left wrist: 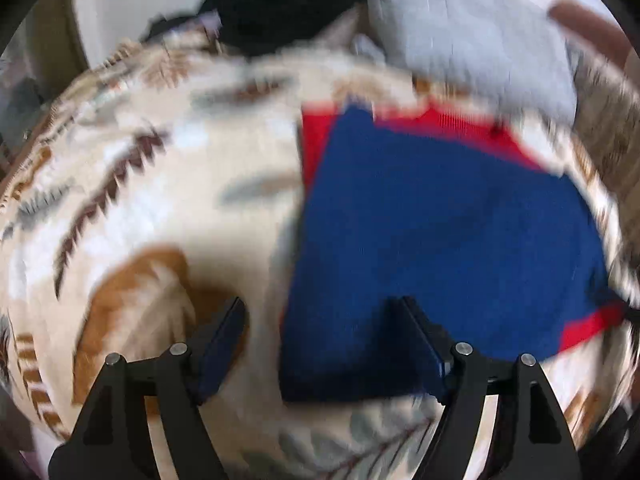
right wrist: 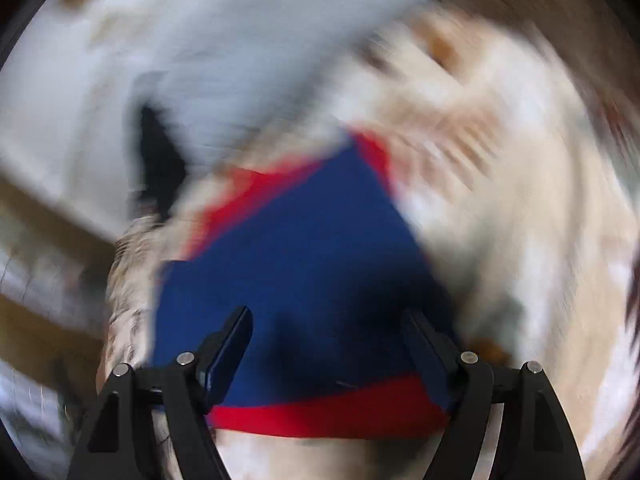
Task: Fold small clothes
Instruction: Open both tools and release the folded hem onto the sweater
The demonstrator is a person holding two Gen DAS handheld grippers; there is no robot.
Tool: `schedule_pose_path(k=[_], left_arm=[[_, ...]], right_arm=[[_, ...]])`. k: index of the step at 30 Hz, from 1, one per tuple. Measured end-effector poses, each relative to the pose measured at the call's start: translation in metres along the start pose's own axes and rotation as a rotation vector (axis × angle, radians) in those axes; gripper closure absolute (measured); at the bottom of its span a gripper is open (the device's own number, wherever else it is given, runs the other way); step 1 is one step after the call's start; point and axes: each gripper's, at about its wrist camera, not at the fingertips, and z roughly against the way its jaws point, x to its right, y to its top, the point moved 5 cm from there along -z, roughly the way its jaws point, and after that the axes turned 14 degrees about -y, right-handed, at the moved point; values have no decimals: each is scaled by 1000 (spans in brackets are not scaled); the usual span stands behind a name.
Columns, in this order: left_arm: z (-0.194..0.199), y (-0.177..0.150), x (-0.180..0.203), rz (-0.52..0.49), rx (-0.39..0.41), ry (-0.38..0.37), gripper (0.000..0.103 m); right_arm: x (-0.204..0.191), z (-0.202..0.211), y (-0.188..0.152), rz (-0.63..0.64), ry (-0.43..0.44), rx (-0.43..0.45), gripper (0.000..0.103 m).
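Note:
A small blue garment (left wrist: 440, 220) with red trim lies flat on a cream blanket with a feather pattern (left wrist: 140, 200). My left gripper (left wrist: 320, 308) hangs open just above the garment's near left corner, one finger over the blanket, the other over blue cloth. In the right wrist view, which is heavily blurred, the same blue garment (right wrist: 304, 240) fills the middle, its red band nearest the camera. My right gripper (right wrist: 327, 314) is open over it, and blue cloth shows in the gap below the fingers. Neither gripper pinches any fabric.
Beyond the blanket lie a black cloth (left wrist: 280, 4) and a pale grey cloth (left wrist: 472, 28). The right wrist view shows the blanket (right wrist: 500, 220) to the right, a dark cloth (right wrist: 160, 160) and pale fabric (right wrist: 220, 60) to the left.

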Motion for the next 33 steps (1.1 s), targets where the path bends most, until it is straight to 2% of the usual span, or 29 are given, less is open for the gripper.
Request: schedule_pose_path(k=[1,3,5,7,10,12,14,17,19,21,22,23,26,29,33], left_arm=[[7,-4,2,-3,21,0,25],[23,-7,6,-14,97,12,25],[29,-8,11,-26,103,15,25],[30,-11,14,-20,94,12,25],[33,-14,18,3,77,12,25],[41,-16,22,-5,95,17,25],[46,-14,25,-16,111,26,25],[46,-13,31,-16,104,31,25],[44,-14,37,-6,95,22,25],[46,-16,44,-10,98,3,25],[47,-17,47,-21,101,1,25],[49,-17,49,-29,109,6,25],[48,-17,50,-12,109,10,25],[46,-18,52,11,114,4,25],[44,-19,55,25,107,-15,25]], right_arm=[[3,10,1,-43,50,24,26],[-10,31,6,4,83,73,25],[-28,45,9,80,112,104,25],[-34,43,18,105,121,112,25],[-21,2,36,24,116,35,24],[-8,-22,41,-38,82,-20,24],[-11,-12,44,-45,108,-2,23],[-33,9,48,19,175,40,22],[-39,0,50,71,161,35,18],[-25,-31,54,41,70,-42,19],[-17,-34,56,-18,95,-53,22],[-19,-26,56,-23,122,-34,22],[-43,10,46,104,162,25,22],[-58,43,17,175,221,66,22],[-56,54,-27,156,269,27,22]])
